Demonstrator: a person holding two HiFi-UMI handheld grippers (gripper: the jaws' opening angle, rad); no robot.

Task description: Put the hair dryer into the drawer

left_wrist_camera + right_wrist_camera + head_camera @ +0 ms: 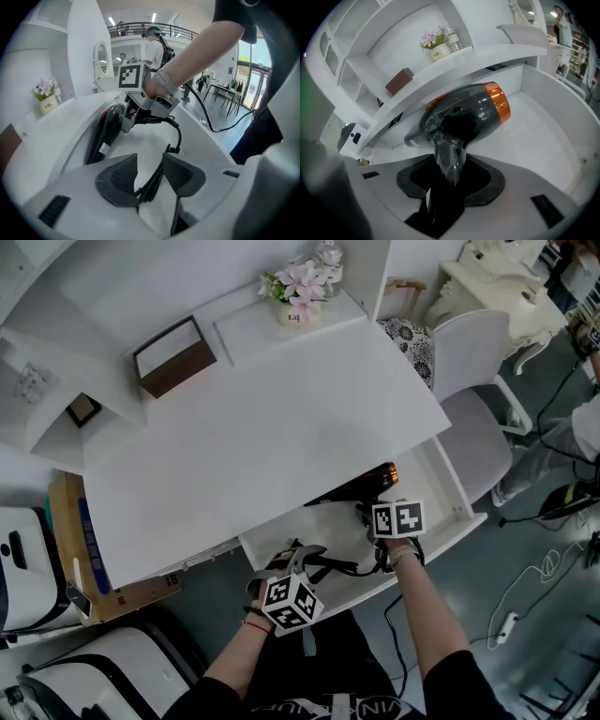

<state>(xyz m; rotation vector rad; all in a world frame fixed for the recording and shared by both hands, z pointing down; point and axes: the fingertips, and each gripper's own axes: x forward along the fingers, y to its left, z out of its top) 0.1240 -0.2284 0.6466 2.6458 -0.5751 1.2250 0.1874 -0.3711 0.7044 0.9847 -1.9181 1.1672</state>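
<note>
Right gripper (450, 176): jaws clamped on the glossy handle of the hair dryer (473, 110), firm seating, handle running down between the pads. The dryer's dark body with its orange band lies inside the open drawer (543, 140), up toward the back and close beneath the desk top (262, 446); whether it bears on the drawer floor cannot be confirmed. Left gripper (150, 171): jaws apart, with the bundled black cord (176, 136) passing loosely between the pads, not squeezed. The cord runs from there across the drawer floor to the dryer handle. Task judged near its end; release and withdrawal outstanding. Hazards noted: the loose cord could slip free and hang over the drawer front, where it would be pinched when the drawer is closed. A tug on the cord from the left side could drag or roll the dryer once the right grip lets go. The rounded body may rock on release, and lifting out steeply could knock the desk's underside.
</note>
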